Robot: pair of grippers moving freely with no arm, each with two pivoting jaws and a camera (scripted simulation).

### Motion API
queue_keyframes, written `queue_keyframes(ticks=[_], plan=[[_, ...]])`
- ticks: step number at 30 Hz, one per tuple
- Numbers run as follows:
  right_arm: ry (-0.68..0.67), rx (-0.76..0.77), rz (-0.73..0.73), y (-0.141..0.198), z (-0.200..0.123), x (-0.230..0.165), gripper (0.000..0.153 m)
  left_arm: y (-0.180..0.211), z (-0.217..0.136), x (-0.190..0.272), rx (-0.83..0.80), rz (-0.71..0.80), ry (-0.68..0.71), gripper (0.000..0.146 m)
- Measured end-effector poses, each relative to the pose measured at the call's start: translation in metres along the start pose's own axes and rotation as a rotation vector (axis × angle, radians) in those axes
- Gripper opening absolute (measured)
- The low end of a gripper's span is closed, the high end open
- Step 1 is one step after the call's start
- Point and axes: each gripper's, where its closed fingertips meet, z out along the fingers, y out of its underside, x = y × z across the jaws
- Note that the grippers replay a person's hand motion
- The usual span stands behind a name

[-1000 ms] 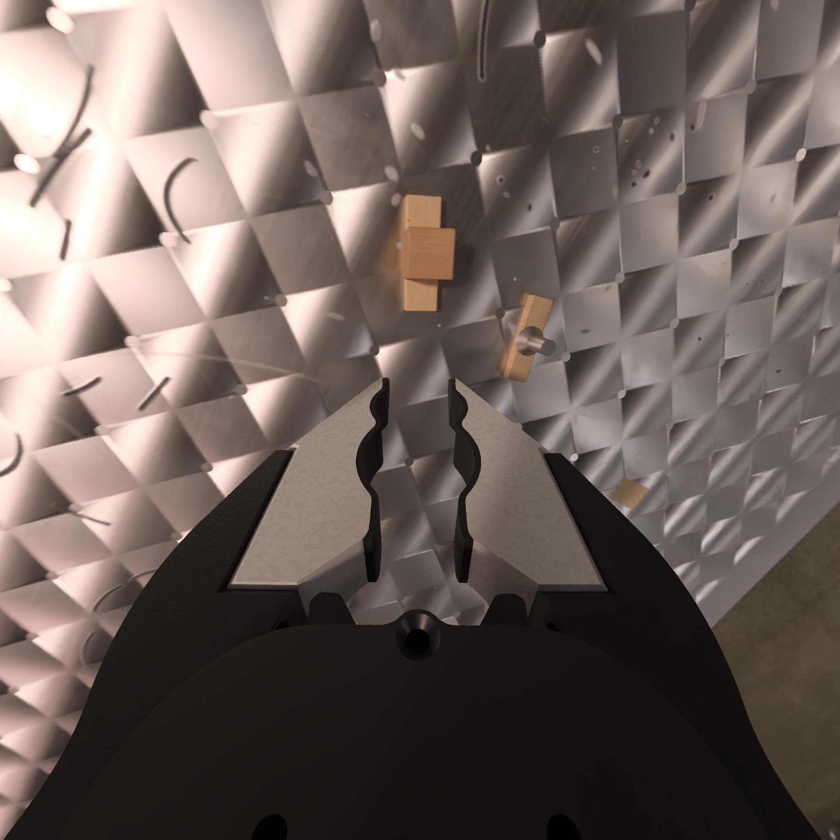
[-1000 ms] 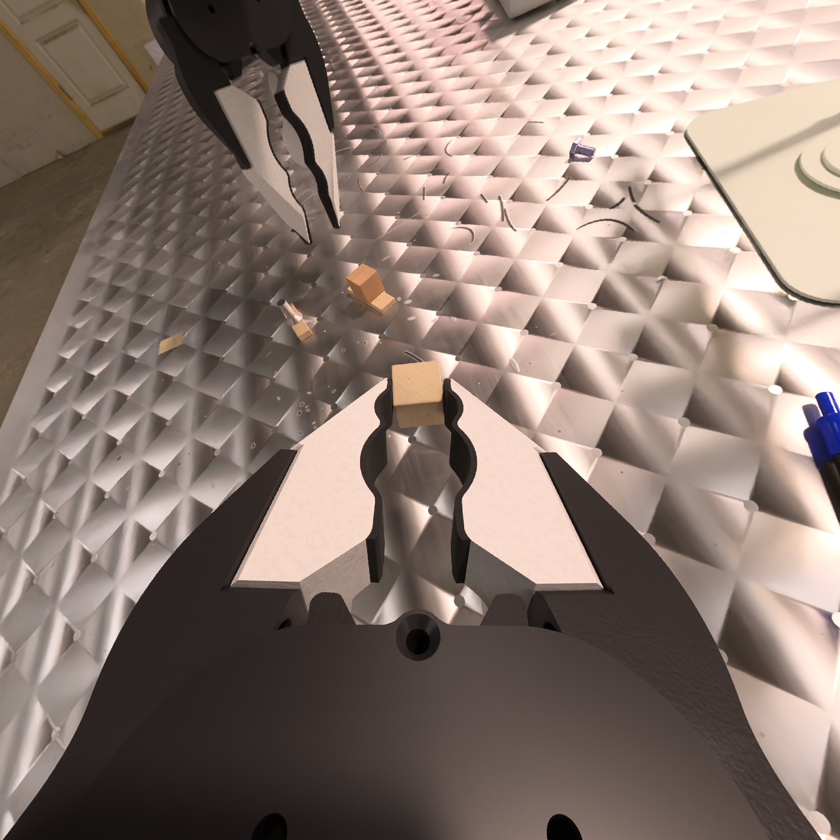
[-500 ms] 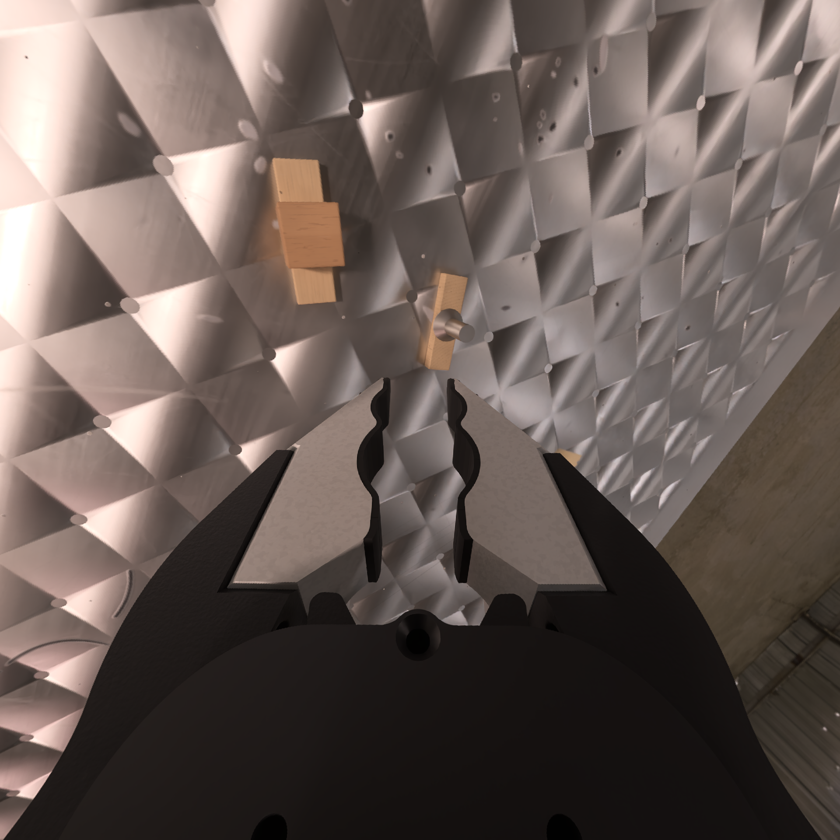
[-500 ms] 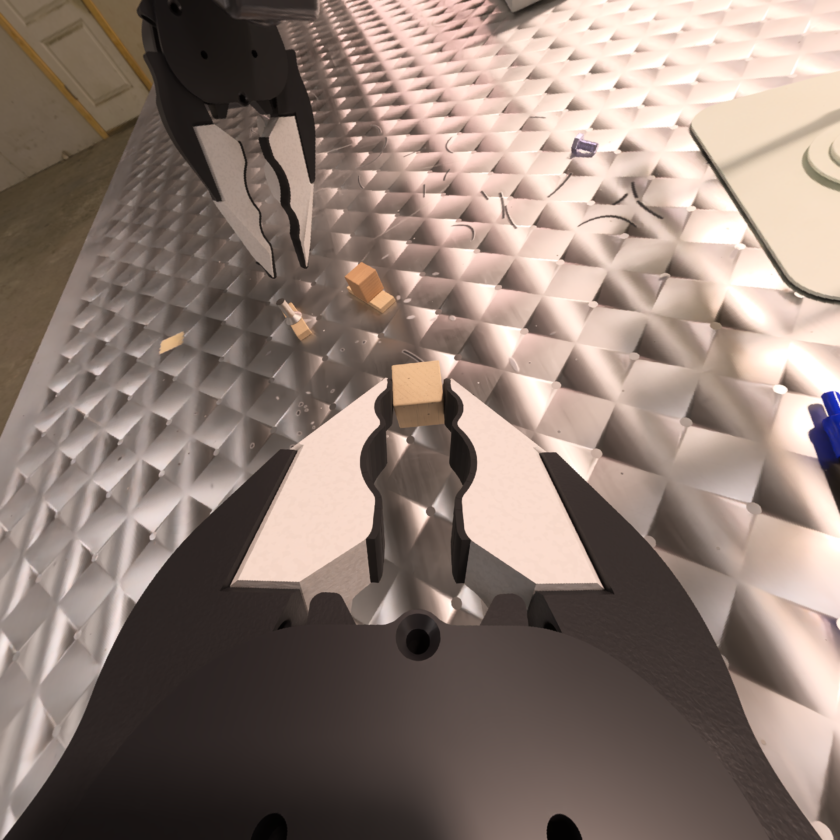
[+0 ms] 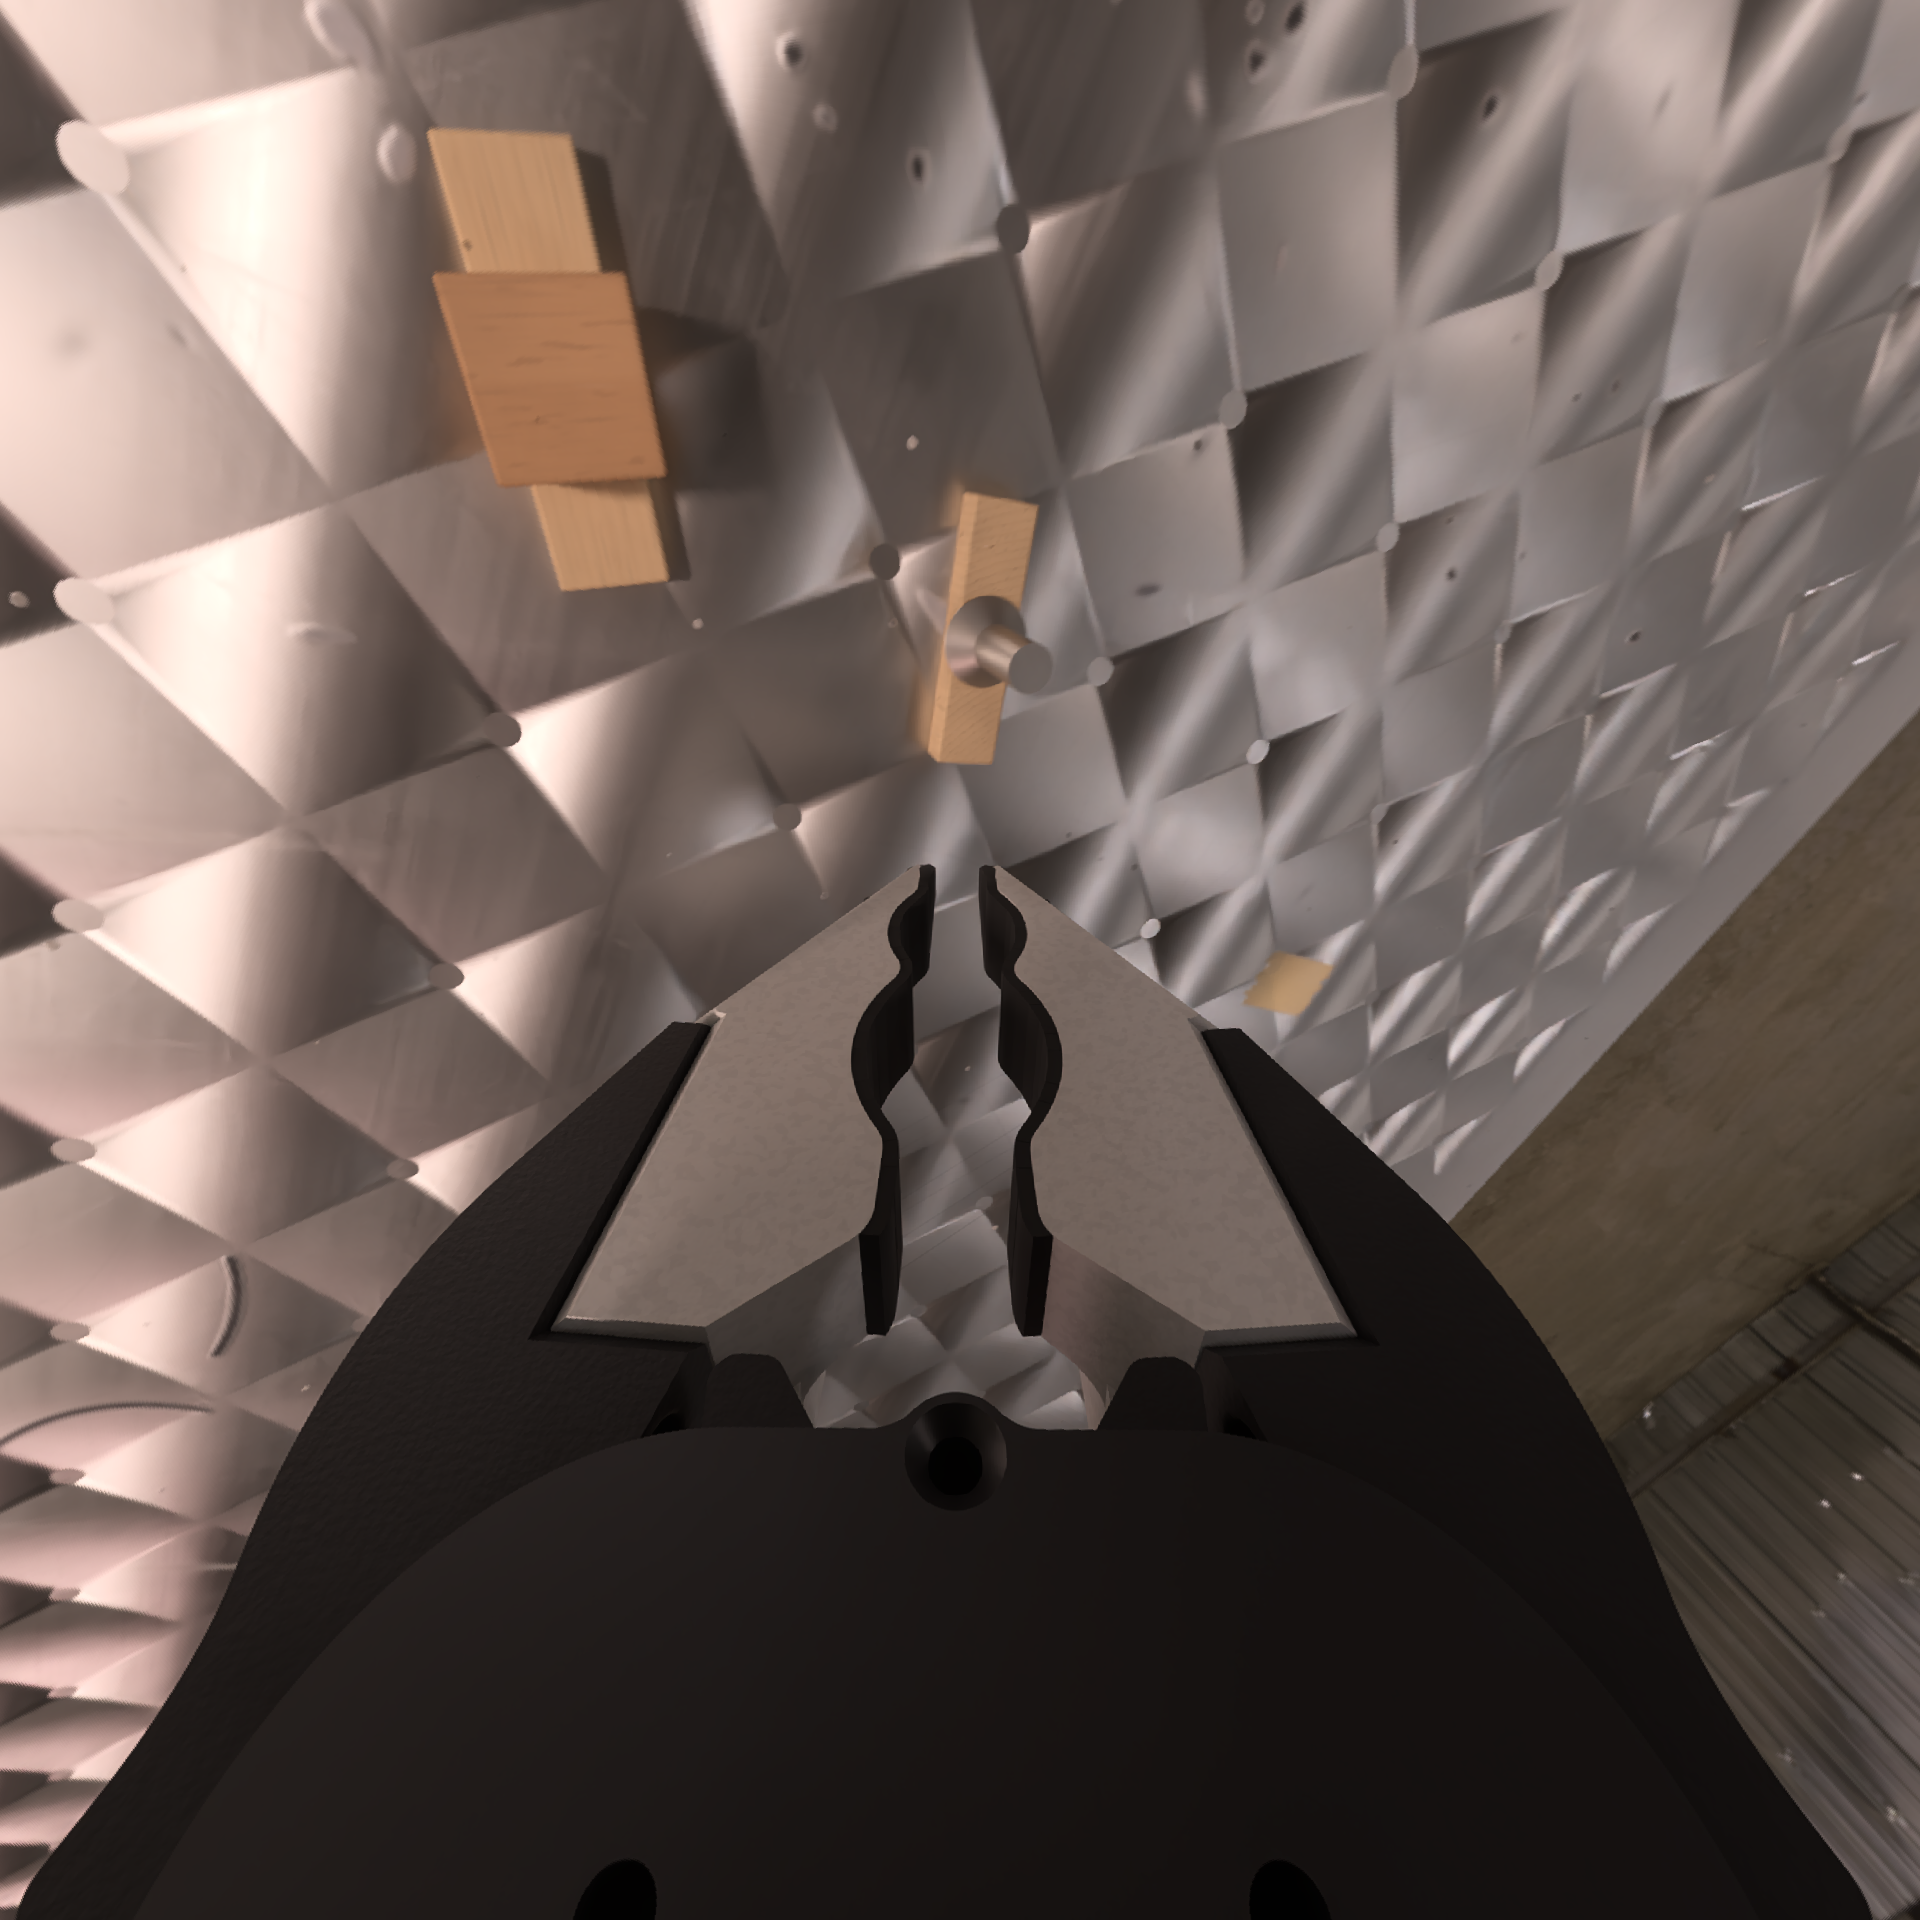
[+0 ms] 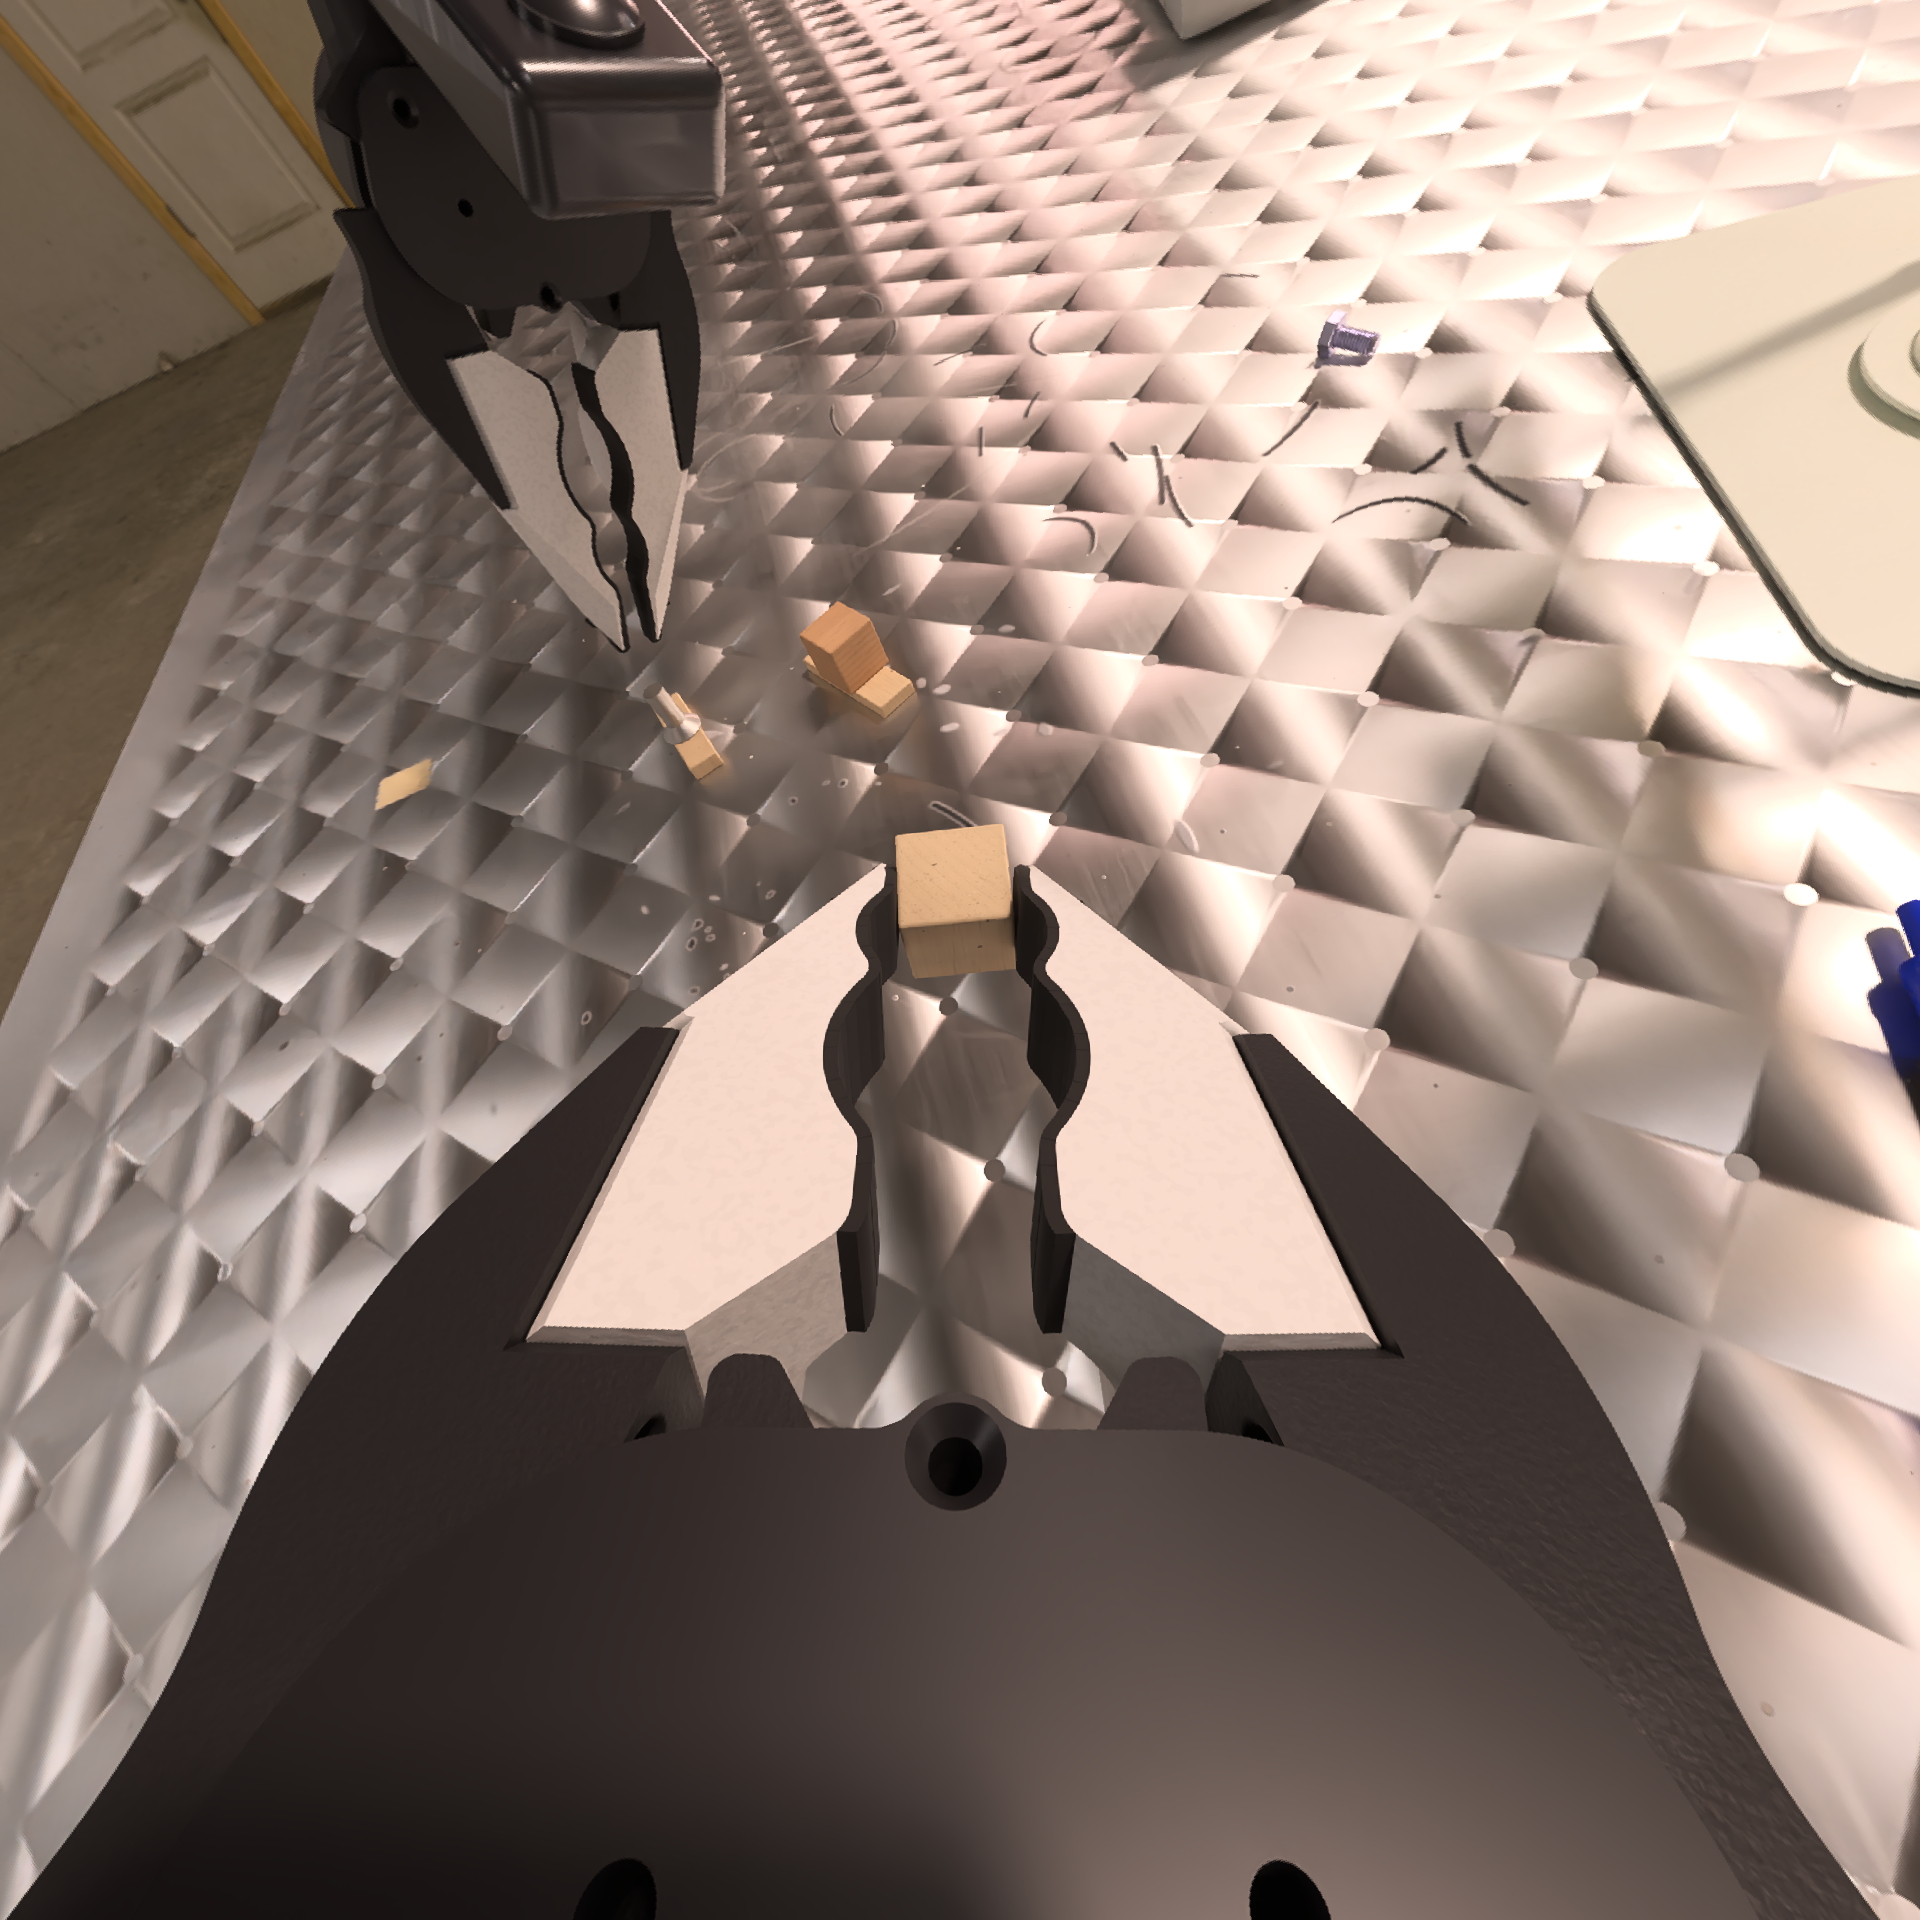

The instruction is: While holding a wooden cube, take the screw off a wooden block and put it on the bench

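The metal screw (image 5: 987,644) stands in a thin wooden block (image 5: 987,540) lying on the steel bench (image 5: 1351,520). My left gripper (image 5: 956,873) hovers just short of it, empty, its jaws narrowed to a small gap. In the right wrist view the left gripper (image 6: 623,623) hangs tips down just above and left of the screw (image 6: 670,712) and block (image 6: 704,756). My right gripper (image 6: 954,883) is shut on a pale wooden cube (image 6: 951,878), held above the bench (image 6: 1351,935).
A cross-shaped wooden piece (image 5: 551,374) lies near the block and also shows in the right wrist view (image 6: 847,655). A thin wooden chip (image 6: 403,782) lies near the bench's left edge. A purple bolt (image 6: 1345,338), a beige pad (image 6: 1766,416) and blue pens (image 6: 1901,997) are to the right.
My left gripper has come down closer to the screw and block, and its jaws have narrowed. The right gripper has held still with the cube.
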Motion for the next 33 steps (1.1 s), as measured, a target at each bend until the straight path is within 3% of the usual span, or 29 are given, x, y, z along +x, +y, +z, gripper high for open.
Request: queue_keyframes(ticks=[10,17,23,33], plan=[[0.0,0.001,0.004,0.003,-0.001,-0.001,0.021,0.006,-0.028,-0.042,0.085,-0.095,-0.22,0.006],[-0.001,0.005,0.009,0.004,-0.001,-0.002,0.021,-0.005,-0.035,-0.023,0.18,-0.066,-0.163,0.04],[-0.007,0.009,0.01,0.003,0.0,-0.004,0.021,-0.036,-0.017,0.003,0.241,0.082,-0.095,0.038],[-0.001,0.029,0.017,0.003,-0.005,-0.004,0.021,-0.037,0.005,0.003,0.178,0.132,-0.124,0.027]])
